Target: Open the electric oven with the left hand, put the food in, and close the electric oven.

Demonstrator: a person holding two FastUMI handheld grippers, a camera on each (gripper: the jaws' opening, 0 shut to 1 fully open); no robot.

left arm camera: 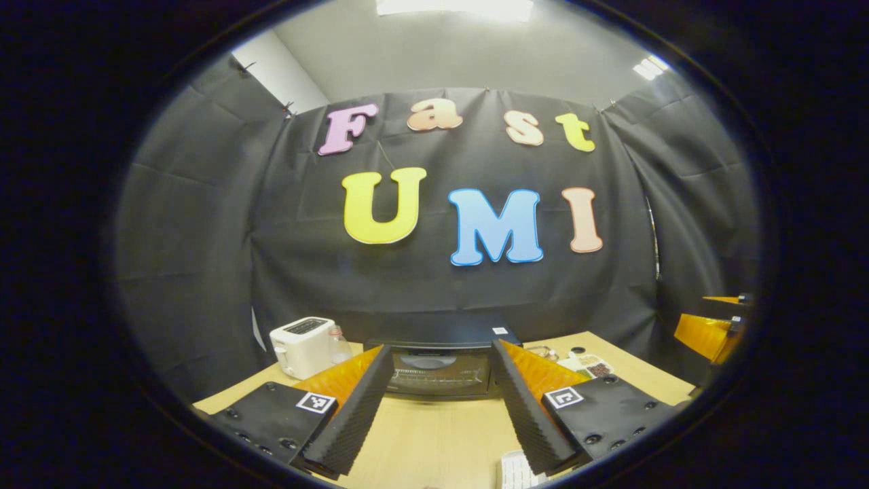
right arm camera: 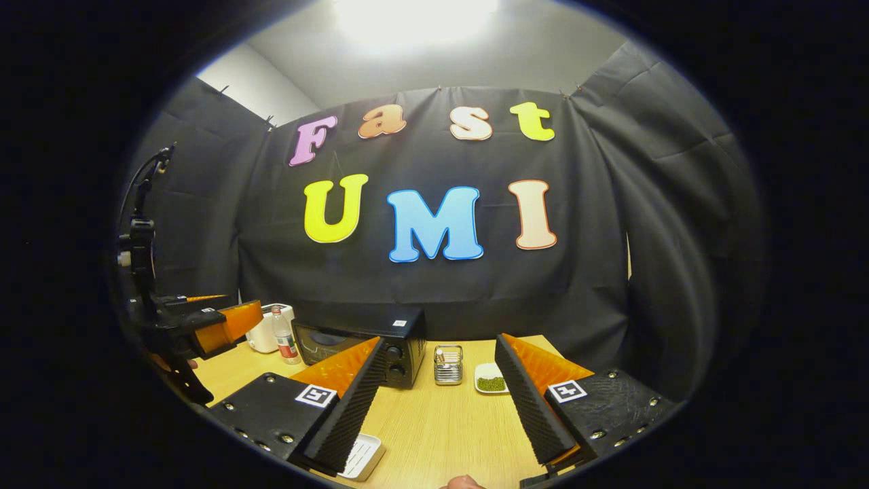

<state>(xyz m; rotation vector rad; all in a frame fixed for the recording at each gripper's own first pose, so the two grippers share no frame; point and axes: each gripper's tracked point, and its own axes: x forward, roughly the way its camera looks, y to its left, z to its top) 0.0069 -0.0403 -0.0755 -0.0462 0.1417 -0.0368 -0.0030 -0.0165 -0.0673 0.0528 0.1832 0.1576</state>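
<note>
Between the spread fingers of the left gripper (left arm camera: 440,407), nothing is held; the black electric oven (left arm camera: 438,370) is framed dead ahead at the back of the wooden table (left arm camera: 434,435), door closed. A white toaster (left arm camera: 302,346) and a plastic bottle (left arm camera: 338,345) are seen left of the oven, small dishes (left arm camera: 590,367) to its right. The right gripper (right arm camera: 438,407) is likewise wide open and empty. Ahead of it, a wire holder (right arm camera: 448,365) and a white dish of green food (right arm camera: 491,380) are set just right of the oven. A white tray (right arm camera: 360,456) lies near its left finger.
</note>
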